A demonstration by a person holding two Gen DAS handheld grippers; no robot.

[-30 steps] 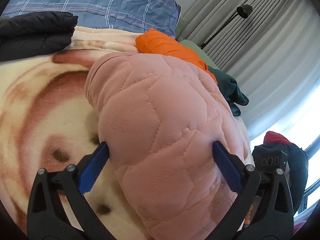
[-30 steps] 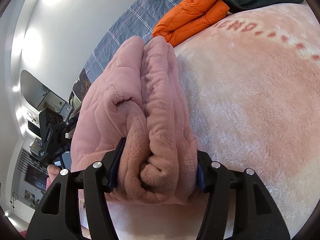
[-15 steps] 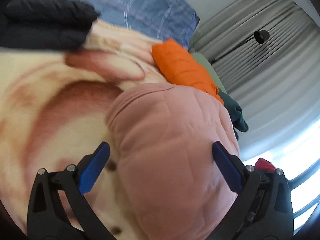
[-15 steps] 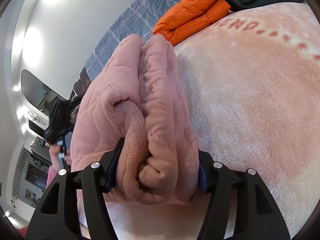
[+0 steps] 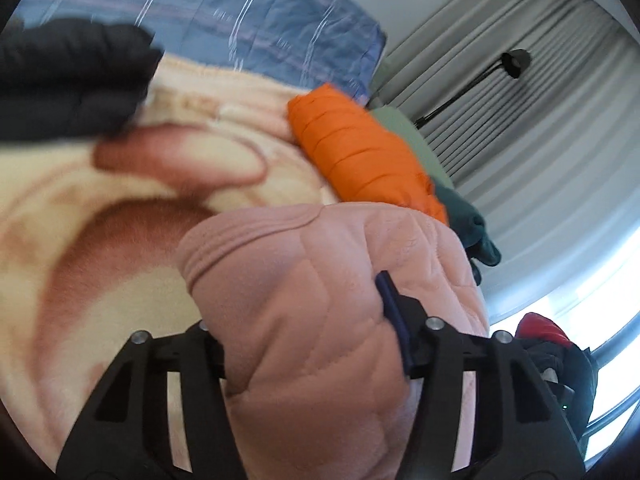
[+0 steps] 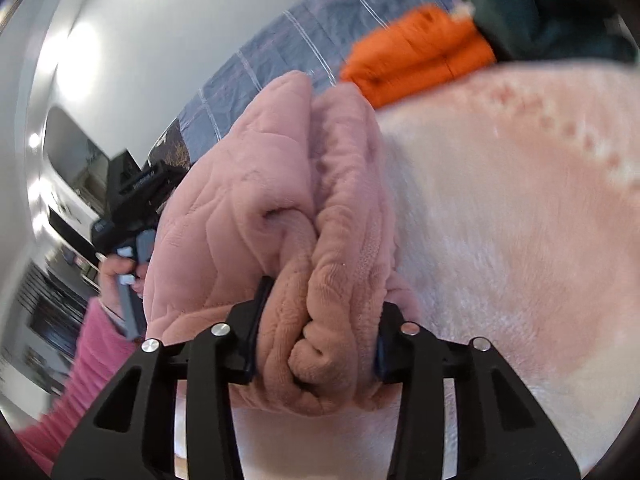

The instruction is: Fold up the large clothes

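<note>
Now closing, where a second ago spread wide on either side: left tool (image 5: 304, 344), its jaws squeezing into the bulk of the pink quilted garment (image 5: 328, 320), blue pad pressing a dent in the fabric. Also narrowing from before: right tool (image 6: 316, 340), clamping tighter on the bundled end of the same garment (image 6: 280, 208), folds bunching between the pads. Sitting folded into a thick, puffy roll with a stitched diamond pattern and a ribbed hem, resting on the cream and pink blanket (image 5: 80, 260) covering the bed. Lying beyond: an orange jacket (image 5: 360, 152), a dark green garment (image 5: 476, 232) and black clothes (image 5: 68, 80).
</note>
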